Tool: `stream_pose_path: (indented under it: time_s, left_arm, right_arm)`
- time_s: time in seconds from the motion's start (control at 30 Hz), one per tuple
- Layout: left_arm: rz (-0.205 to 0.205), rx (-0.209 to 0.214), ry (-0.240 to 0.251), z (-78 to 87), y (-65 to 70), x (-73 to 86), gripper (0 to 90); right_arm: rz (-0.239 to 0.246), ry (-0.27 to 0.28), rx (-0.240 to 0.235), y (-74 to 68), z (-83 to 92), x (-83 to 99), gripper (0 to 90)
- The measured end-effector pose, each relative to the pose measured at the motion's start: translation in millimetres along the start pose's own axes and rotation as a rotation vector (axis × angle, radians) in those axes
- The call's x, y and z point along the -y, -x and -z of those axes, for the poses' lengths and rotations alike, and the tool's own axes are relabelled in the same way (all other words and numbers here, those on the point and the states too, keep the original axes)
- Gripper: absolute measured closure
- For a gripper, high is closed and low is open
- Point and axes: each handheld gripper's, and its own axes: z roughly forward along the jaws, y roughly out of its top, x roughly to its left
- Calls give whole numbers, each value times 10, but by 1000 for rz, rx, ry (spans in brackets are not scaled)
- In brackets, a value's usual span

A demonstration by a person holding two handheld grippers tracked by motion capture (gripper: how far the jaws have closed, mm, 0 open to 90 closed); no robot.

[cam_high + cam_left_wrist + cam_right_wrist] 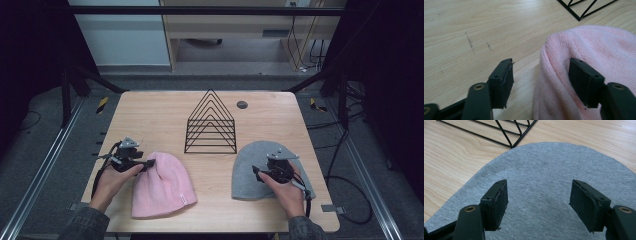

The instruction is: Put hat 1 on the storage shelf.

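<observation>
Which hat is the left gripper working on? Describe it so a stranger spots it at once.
Start at the black wire rack mid-table. Toward the person's left lies a pink knit beanie, its edge bunched between the left gripper's jaws. Its neighbour is a smooth grey beanie.

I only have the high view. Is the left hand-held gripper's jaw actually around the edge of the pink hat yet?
Observer: Yes. In the left gripper view the left hand-held gripper straddles a raised fold of the pink hat: one jaw over the fabric, one over bare table, with gaps, not pinching.
Operator: And the right one?
Observer: The right hand-held gripper has open jaws over flat cloth of the grey hat, no fold between them.
Operator: Is the rack near it?
Observer: A corner of the wire rack lies just past the grey hat's edge; I can't tell whether they touch.
</observation>
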Motion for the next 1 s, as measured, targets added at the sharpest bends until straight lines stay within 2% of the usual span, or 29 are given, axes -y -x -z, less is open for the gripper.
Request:
stream_pose_path:
  time_s: [0.07, 0.17, 0.3, 0.7, 0.93, 1.0]
  left_arm:
    - [-9, 7, -16, -23, 16, 3, 431]
    - [-35, 17, -46, -74, 45, 11, 471]
    - [-25, 42, -40, -74, 44, 21, 543]
    - [-24, 84, -57, -142, 68, 44, 616]
    - [-20, 98, -62, -143, 80, 46, 696]
    - [-8, 112, -66, -143, 77, 49, 726]
  right_arm:
    - [-1, -5, -7, 2, -3, 3, 302]
    - [0, -4, -10, -2, -4, 1, 298]
    - [-2, -4, -12, -11, -10, -9, 293]
    - [-6, -12, -20, -2, -22, -9, 279]
    - [-11, -15, -20, 12, -18, -11, 274]
    - [-9, -13, -21, 17, -18, -11, 272]
